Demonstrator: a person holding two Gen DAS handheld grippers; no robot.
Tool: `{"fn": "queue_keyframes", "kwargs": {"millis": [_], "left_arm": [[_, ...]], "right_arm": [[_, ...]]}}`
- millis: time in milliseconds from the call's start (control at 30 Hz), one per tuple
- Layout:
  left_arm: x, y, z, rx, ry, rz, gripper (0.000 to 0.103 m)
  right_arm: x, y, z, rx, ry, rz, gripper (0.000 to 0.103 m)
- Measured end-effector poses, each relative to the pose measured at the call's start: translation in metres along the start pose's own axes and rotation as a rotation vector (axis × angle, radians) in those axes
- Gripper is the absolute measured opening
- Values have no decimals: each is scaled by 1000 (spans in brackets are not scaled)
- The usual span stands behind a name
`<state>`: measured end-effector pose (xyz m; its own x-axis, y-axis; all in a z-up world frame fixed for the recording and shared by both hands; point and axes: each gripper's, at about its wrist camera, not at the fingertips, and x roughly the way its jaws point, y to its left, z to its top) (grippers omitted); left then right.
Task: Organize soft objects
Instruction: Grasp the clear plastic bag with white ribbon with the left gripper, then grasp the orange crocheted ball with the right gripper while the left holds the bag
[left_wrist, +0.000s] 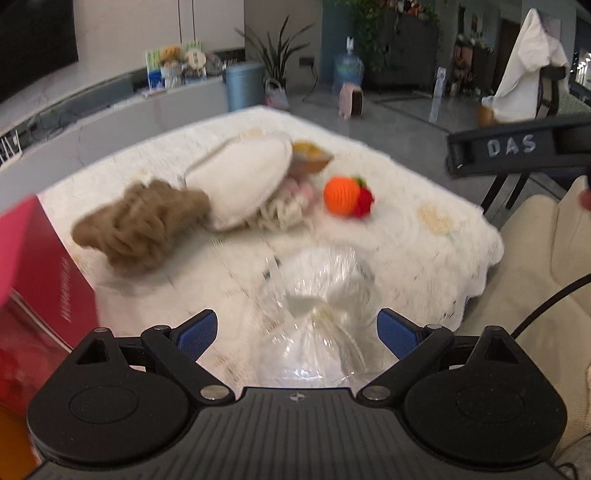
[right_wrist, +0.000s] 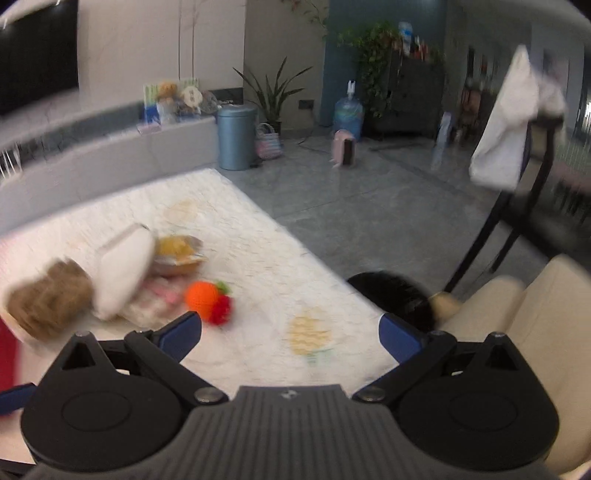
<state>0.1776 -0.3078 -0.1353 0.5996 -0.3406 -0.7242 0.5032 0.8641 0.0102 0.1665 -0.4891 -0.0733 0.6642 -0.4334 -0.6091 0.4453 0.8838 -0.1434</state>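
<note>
Left gripper (left_wrist: 297, 334) spread wide, blue pads (left_wrist: 197, 332) well apart, nothing clamped. Between the open fingers and just ahead: a clear plastic bag (left_wrist: 317, 325) holding something white, lying on the white fuzzy blanket (left_wrist: 424, 251); not touched by either pad, as far as the blur allows. Farther ahead and to the left of that gripper: a brown plush toy (left_wrist: 136, 225), touching a white cushion-like piece (left_wrist: 243, 181) that leans over a pale knitted bundle (left_wrist: 284, 210). Behind the cushion, a yellow-and-tan item (left_wrist: 312, 155), too blurred to name. Ahead and slightly right: an orange crocheted ball (left_wrist: 341, 194) with a red part attached, apart from the pile, bare blanket all around it. Hard against the left side of that gripper: a red box (left_wrist: 44, 266), its edge rising above the blanket. To the right: the blanket's scalloped border, then a cream sofa (left_wrist: 535, 258) just beside it.

Right gripper (right_wrist: 290, 334) likewise open wide, empty, pads (right_wrist: 181, 334) apart, hanging over bare blanket (right_wrist: 258, 258). Ahead and left of it: the orange ball (right_wrist: 201, 297), then the white piece (right_wrist: 123, 273) and the brown plush (right_wrist: 48, 299) farther left. Ahead and right: the blanket's edge running diagonally, grey tiled floor (right_wrist: 351, 206) beyond, wide and open up to a blue bin (right_wrist: 236, 136). Close right: the sofa (right_wrist: 517, 325) and a dark chair (right_wrist: 517, 221) draped with white cloth.
</note>
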Motion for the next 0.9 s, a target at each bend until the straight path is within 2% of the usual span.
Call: {"fn": "queue_keyframes", "kwargs": {"millis": [67,133,233,267,333,467,633,767,900], "left_arm": [[12,2,-2,-18,30,-15,103],[23,6,-5,-37,49,-7,103],[29,14,-8,-51,31,-14,103],[28,16,-11,-52,18,-25,100],[26,19,-12,-53,-2,-17,83],[19,24,-15,-14,7,20,71],[8,43,-20,-84,23,46,69],[5,54,-27,-102,12,77,70],[5,55,-26,-115,-1,97,71]], "right_arm": [[7,-2,-4,0,17,-3,100],[16,-4,-6,40,42,45,100],[26,-1,-9,69,56,106,100],[27,2,-9,63,51,118,100],[28,13,-10,39,23,133,100],[41,35,-13,50,-91,96,100],[66,62,-19,130,-94,159,100],[72,68,-17,139,-122,143,100],[87,70,-17,123,-107,127,100]]}}
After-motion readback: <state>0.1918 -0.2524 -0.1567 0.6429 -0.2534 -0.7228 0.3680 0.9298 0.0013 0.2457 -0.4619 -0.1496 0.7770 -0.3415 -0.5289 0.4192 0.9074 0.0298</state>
